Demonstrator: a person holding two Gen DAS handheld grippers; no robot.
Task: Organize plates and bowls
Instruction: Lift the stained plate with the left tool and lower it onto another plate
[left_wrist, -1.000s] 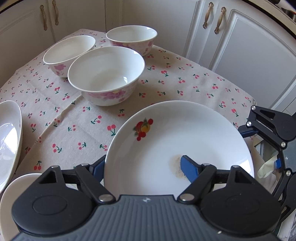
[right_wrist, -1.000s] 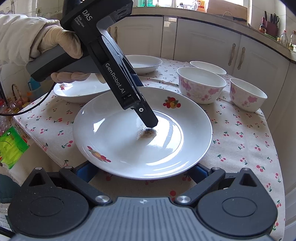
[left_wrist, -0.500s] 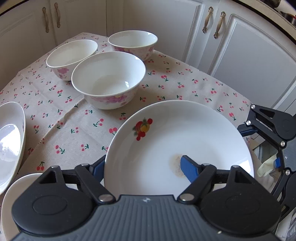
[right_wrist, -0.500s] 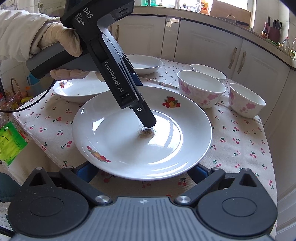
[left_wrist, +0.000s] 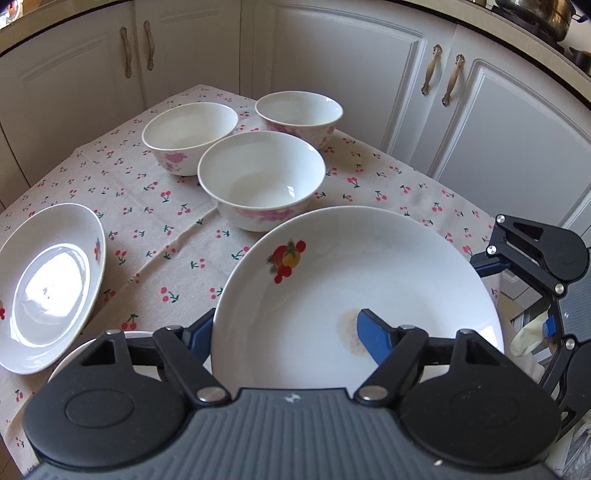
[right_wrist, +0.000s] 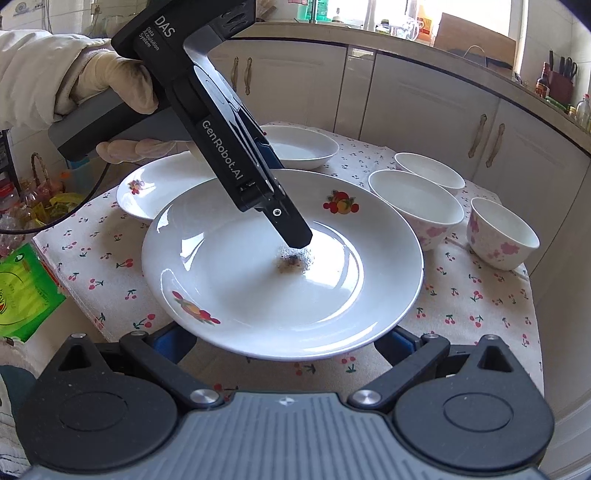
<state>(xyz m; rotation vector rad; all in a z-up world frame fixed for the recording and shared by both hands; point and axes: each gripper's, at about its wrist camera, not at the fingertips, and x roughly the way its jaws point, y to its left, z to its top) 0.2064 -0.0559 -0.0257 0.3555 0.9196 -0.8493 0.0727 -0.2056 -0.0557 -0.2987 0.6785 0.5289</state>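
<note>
A large white plate (right_wrist: 280, 266) with fruit motifs on its rim fills the middle of both views, held above a counter (left_wrist: 155, 229) draped in a cherry-print cloth.

In the left wrist view, the left claw (left_wrist: 284, 332) straddles the plate's near edge: one blue finger (left_wrist: 373, 339) lies on the inside of the plate at lower centre, beside a small gritty smear, and the other sits under the rim at lower left. Its jaws are closing, with the plate's edge between them.

In the right wrist view, the right claw (right_wrist: 284, 339) sits at the bottom of the frame, its two blue pads set wide apart at either side of the plate's near rim. Whether they press on the plate I cannot tell. From the upper left, a gloved hand (right_wrist: 110, 85) holds the black body of the left claw, which slants down onto the plate's centre.

Three white bowls (left_wrist: 258, 177) with pink flowers stand grouped at upper centre of the left view, just beyond the plate; in the right view they line the right side. A second fruit-print plate (left_wrist: 48, 284) lies at the left edge of the left view, and the rim of another dish (left_wrist: 85, 350) peeks out at lower left. White cabinet doors (left_wrist: 351, 74) rise behind the counter.
</note>
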